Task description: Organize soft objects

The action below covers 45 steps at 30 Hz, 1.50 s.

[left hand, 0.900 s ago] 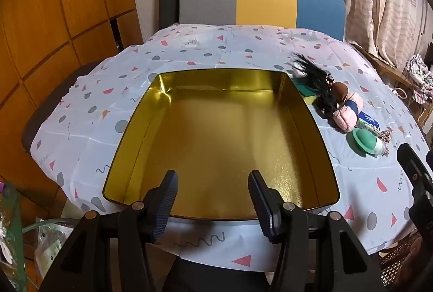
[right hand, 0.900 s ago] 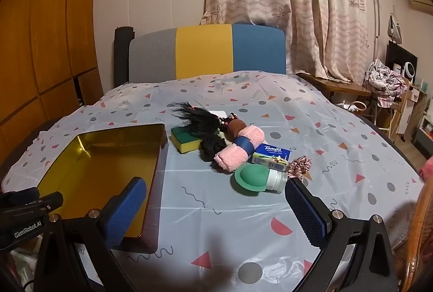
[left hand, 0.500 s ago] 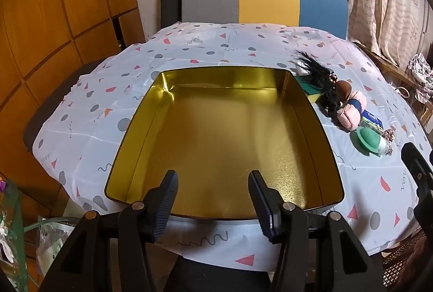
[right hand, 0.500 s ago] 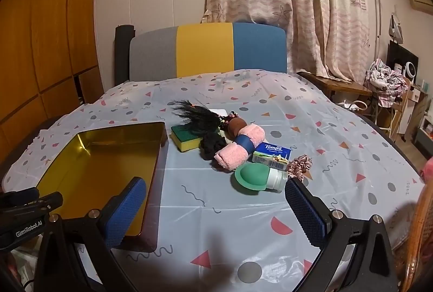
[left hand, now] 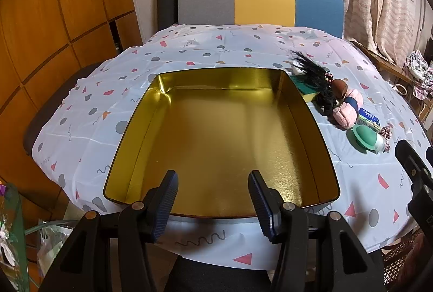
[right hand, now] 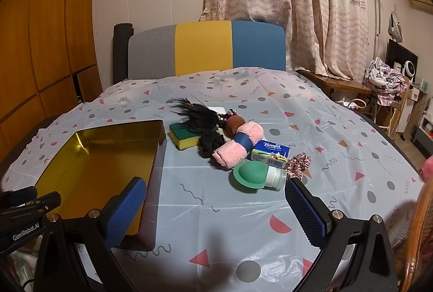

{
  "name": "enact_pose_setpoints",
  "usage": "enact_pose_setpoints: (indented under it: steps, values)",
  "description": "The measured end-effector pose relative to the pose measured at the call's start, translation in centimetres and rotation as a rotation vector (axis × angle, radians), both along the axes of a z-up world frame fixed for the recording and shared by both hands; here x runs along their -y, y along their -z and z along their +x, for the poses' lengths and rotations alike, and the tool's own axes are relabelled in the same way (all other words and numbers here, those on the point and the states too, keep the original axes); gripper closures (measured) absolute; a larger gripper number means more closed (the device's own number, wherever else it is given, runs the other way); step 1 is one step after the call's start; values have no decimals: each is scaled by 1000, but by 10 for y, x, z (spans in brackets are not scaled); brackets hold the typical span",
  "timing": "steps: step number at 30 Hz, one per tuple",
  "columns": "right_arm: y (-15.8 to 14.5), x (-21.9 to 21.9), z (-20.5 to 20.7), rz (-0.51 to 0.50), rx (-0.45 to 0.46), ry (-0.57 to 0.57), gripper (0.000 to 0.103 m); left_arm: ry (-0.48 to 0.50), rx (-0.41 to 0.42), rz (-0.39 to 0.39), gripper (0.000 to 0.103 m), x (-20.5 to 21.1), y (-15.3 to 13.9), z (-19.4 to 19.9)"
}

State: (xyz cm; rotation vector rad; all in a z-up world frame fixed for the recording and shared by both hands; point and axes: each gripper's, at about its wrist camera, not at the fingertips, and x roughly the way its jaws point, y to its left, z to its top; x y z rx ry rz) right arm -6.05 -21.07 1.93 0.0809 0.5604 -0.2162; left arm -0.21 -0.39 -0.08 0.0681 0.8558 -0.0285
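Item 1, my left gripper [left hand: 213, 197]: jaws apart, nothing between them, low centre of the left wrist view, hanging over the near rim of the gold tin [left hand: 328, 153].

Item 2, my right gripper [right hand: 216, 206]: jaws spread wide, nothing held, bottom of the right wrist view, short of the pile.

Item 3, the gold tin: nothing in it, centre of the left wrist view, lower left of the right one. It sits at the near edge of the tablecloth [right hand: 311, 113]. I judge that a clumsy drop or a nudge from my left gripper could slide it on the slick cloth.

Item 4, the soft things, all in one cluster at centre of the right wrist view, right of the tin:
- black hairpiece [right hand: 197, 113], lying across the green-and-yellow sponge [right hand: 184, 137]. Risk: lifting either may drag the other.
- black scrunchie [right hand: 211, 144], touching the pink rolled towel [right hand: 238, 148]. Risk: a wide bite takes both.
- pink rolled towel with a blue band. Risk: a grip off the band may let it unroll.
- Tempo tissue pack [right hand: 272, 152], behind the green dome-shaped item [right hand: 251, 174]. Risk: the dome looks rounded and may roll or squirt out of the pads.
- pink scrunchie [right hand: 299, 163], just beside my right jaw; easily knocked on approach.
- brown round item [right hand: 235, 122], partly hidden; material not discernible.
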Motion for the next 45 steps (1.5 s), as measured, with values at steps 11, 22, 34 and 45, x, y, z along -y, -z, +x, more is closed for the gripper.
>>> enact_pose_setpoints:
  steps: [11,22,34,45]
  values:
    - [3,-3,2,-5,-9,-6,0,5,-3,-2,48,1,1,0]
    - [4,-4,2,-4,-12,-6,0,6,-4,-1,48,2,1,-1]
    - [4,-3,3,4,-21,-7,0,11,-13,1,48,2,3,0]
    - [4,-3,3,9,-25,-14,0,14,-14,4,48,2,5,0]
